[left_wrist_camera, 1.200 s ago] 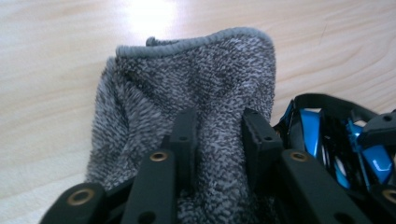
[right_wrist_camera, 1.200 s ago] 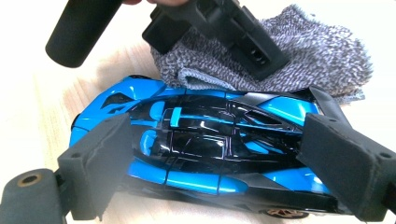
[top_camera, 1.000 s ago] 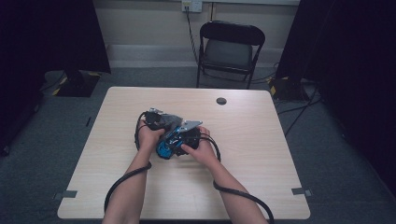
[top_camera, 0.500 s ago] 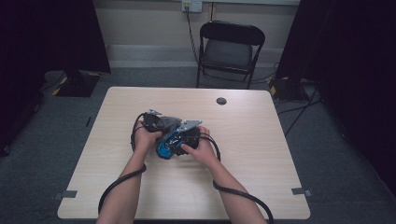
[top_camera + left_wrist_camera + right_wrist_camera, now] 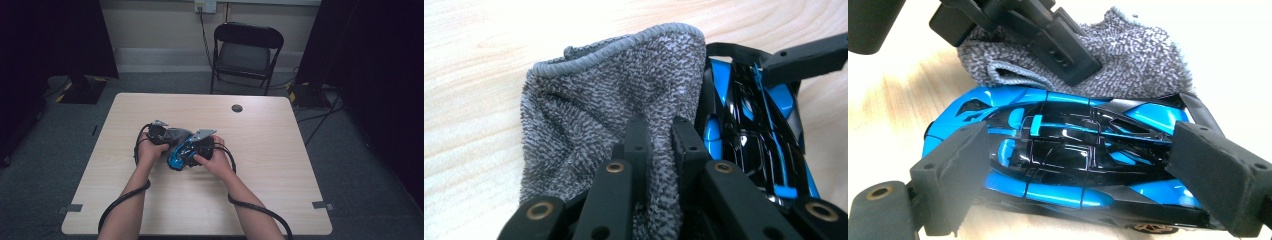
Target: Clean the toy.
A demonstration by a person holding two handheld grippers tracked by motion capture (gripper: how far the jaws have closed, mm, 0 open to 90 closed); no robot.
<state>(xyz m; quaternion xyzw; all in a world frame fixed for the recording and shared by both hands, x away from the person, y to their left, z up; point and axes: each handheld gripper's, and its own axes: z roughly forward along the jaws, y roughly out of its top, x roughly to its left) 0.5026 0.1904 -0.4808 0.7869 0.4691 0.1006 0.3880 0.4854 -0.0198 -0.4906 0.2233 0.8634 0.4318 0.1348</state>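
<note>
Left gripper (image 5: 656,145) now fully clamped on grey cloth (image 5: 589,125).

- The toy car (image 5: 1063,165) was bright blue with shiny black parts on top.
- The cloth (image 5: 609,130) was grey with little dark and light speckles, and its edge was plain grey.
- The left tongs (image 5: 659,135) were black with small gold rings.
- The right tongs (image 5: 1078,185) were black too, with dull dark grey pads.
- The worktop (image 5: 280,150) was pale wood with faint stripes.
- The chair (image 5: 245,50) was black.
- The floor (image 5: 360,165) was dark grey.
</note>
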